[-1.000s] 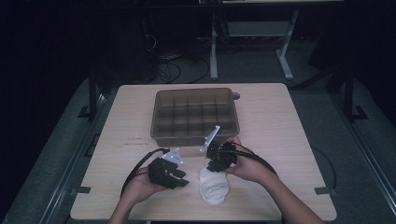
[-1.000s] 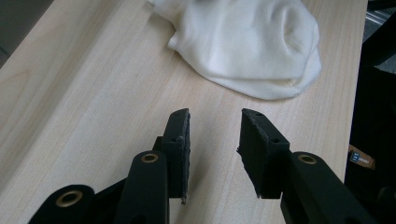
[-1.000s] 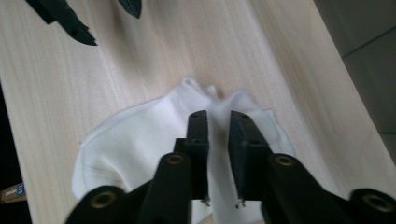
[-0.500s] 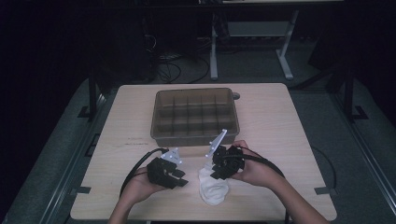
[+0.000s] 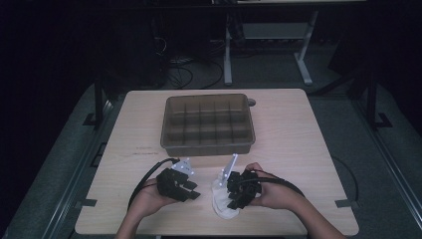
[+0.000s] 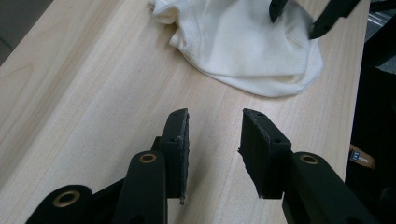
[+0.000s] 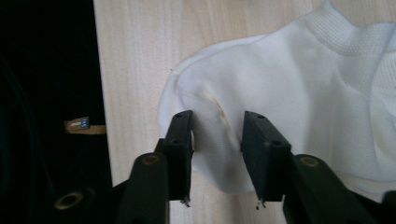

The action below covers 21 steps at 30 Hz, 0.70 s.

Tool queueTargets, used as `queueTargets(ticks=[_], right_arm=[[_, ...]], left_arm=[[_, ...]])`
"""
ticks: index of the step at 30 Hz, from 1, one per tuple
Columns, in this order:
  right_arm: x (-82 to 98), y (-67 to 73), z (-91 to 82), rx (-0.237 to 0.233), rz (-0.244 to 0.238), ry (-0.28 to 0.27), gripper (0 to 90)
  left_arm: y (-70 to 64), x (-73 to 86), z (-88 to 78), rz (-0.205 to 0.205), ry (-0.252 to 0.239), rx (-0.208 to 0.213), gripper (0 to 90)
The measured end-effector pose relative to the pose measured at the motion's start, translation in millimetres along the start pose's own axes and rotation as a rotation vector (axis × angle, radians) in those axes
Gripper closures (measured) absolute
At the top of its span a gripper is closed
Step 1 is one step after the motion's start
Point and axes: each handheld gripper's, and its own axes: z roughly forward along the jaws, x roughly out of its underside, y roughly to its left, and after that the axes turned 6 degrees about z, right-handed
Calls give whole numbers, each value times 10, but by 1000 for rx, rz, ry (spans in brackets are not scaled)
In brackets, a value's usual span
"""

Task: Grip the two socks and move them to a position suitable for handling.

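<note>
R gripper sits low over the near edge of the sock, jaws part-open and just been opening, w/ a ridge of white fabric between them; pads look close to the cloth but not pressing on it. Sock lies flat-ish on the table at its near edge, in front of the person, cuff end pointing away.

Risks here:
- Jaws straddle a small wrinkle near the toe end. If they shut on just that fold, likely only the top layer gets pinched and the rest drags or flops on lift.
- Sock is close to the table's near edge; a sideways tug could pull it off toward the person's lap.
- Pads are low; pressing down more could scrape wood and skid the cloth instead of gripping.

L gripper waits just beside the sock on bare wood, jaws at middling width, nothing between. If L comes in late, R carries the whole sock alone and it may twist.

Farther back, the bin w/ its grid of compartments stands mid-table, well apart from the sock. Cells look narrow, so a loose unfolded sock could bridge dividers rather than drop in.
</note>
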Motion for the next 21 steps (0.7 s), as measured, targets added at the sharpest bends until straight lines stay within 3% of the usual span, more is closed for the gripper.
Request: queueTargets(ticks=[6,12,16,19,21], right_arm=[[2,-22,38,3,12,5,840],[-7,-48,-96,-11,50,-20,851],[-56,10,-202,-15,66,-33,850],[-104,55,-184,-26,71,-29,836],[-135,65,-99,-35,88,-19,776]], left_arm=[[4,2,9,1,1,2,622],[5,-5,5,-1,-3,2,622],[-4,-15,4,2,-5,0,622],[-10,-20,1,4,-5,-1,622],[-15,-21,4,5,-4,0,622]])
